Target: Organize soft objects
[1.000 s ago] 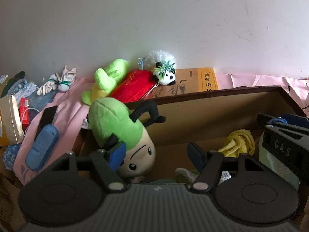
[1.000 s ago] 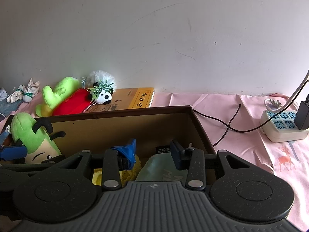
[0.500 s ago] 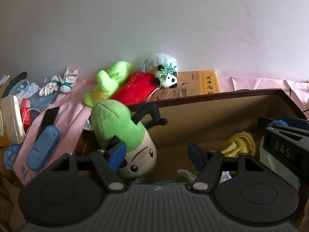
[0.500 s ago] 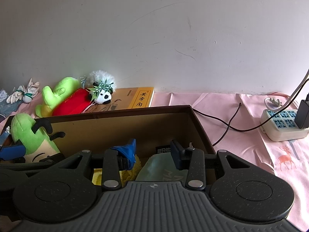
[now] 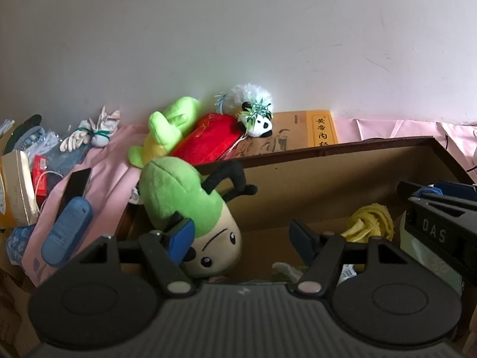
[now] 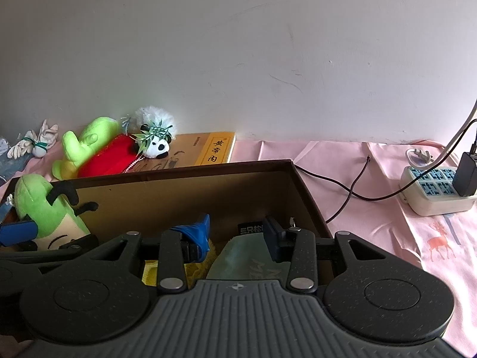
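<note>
You look mid-placement — your left gripper, jaws spread, has the green plush leaning in the box at its left finger; the right gripper, also spread, holds nothing — next, reach far-left for the panda.

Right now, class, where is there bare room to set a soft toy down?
Free: the pink cloth between the cardboard box and power strip, crossed only by a thin cable. Crowded: the box's near end and the wall strip holding the panda plush and yellow book.

Left gripper jaws wide apart; right gripper jaws parted; both angled downward.
</note>
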Demonstrator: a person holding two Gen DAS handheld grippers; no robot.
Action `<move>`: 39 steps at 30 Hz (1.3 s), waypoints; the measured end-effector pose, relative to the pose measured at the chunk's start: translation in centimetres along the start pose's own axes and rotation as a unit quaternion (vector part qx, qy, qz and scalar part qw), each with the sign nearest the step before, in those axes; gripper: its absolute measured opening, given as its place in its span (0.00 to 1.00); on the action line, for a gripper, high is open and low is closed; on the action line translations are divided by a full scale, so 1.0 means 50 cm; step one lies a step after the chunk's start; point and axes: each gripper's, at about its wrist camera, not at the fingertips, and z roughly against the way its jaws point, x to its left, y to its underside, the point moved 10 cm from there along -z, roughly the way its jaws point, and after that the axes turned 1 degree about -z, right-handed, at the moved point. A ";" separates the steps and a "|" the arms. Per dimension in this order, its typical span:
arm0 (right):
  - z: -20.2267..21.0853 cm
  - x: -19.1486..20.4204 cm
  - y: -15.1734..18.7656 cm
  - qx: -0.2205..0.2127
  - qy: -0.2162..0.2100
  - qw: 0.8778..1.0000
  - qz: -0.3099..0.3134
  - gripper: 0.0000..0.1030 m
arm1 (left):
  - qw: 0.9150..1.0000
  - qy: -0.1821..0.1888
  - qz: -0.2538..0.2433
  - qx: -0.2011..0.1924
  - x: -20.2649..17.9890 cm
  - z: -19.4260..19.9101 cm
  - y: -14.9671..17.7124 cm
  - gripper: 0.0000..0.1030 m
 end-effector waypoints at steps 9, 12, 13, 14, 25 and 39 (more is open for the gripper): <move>0.006 -0.011 0.010 0.013 0.025 1.000 -0.010 0.22 | 1.000 0.014 -0.023 -0.007 -0.013 -0.001 -0.002 0.69; 0.013 -0.016 0.012 0.014 0.019 0.999 -0.031 0.22 | 0.999 0.024 -0.034 -0.007 -0.018 -0.004 -0.003 0.69; 0.013 -0.017 0.013 0.016 0.019 0.999 -0.036 0.22 | 0.999 0.028 -0.037 -0.005 -0.020 -0.006 -0.004 0.69; 0.013 -0.016 0.014 0.018 0.019 0.999 -0.038 0.23 | 0.999 0.030 -0.039 -0.005 -0.022 -0.006 -0.004 0.69; 0.026 -0.018 0.016 0.011 0.028 0.999 -0.039 0.23 | 0.997 0.049 -0.056 -0.023 -0.033 0.008 -0.002 0.69; 0.112 -0.037 -0.002 -0.021 0.026 0.999 -0.041 0.24 | 0.998 0.050 -0.005 -0.040 -0.009 0.089 -0.019 0.69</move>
